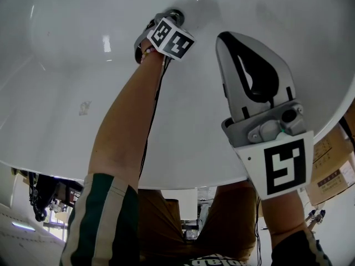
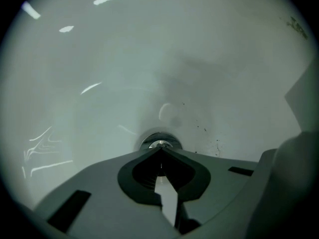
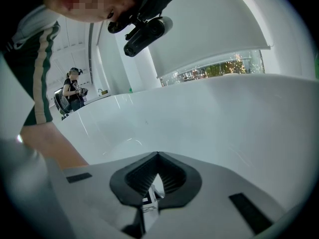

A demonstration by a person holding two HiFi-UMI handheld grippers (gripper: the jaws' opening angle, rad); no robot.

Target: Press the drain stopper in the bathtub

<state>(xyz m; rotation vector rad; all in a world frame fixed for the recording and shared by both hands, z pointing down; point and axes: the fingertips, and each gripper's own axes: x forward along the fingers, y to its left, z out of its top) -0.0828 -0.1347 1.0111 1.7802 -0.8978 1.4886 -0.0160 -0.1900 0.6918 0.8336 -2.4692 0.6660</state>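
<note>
The chrome drain stopper (image 2: 160, 142) sits in the floor of the white bathtub (image 2: 99, 83). My left gripper (image 2: 160, 150) points straight down at it, shut, with its joined tips on the stopper's near edge and nothing between them. In the head view the left gripper (image 1: 171, 20) is at the top centre, its marker cube covering most of the drain stopper (image 1: 177, 14). My right gripper (image 1: 224, 37) hovers over the bathtub (image 1: 66, 93) at the right, well away from the drain, shut and empty. The right gripper (image 3: 158, 155) faces the tub's far wall.
The tub's curved near rim (image 1: 166, 183) runs across below my arms. Cardboard boxes (image 1: 333, 165) stand outside the tub at the right. In the right gripper view another person (image 3: 75, 89) stands far off beyond the tub, and the head camera (image 3: 147, 34) hangs overhead.
</note>
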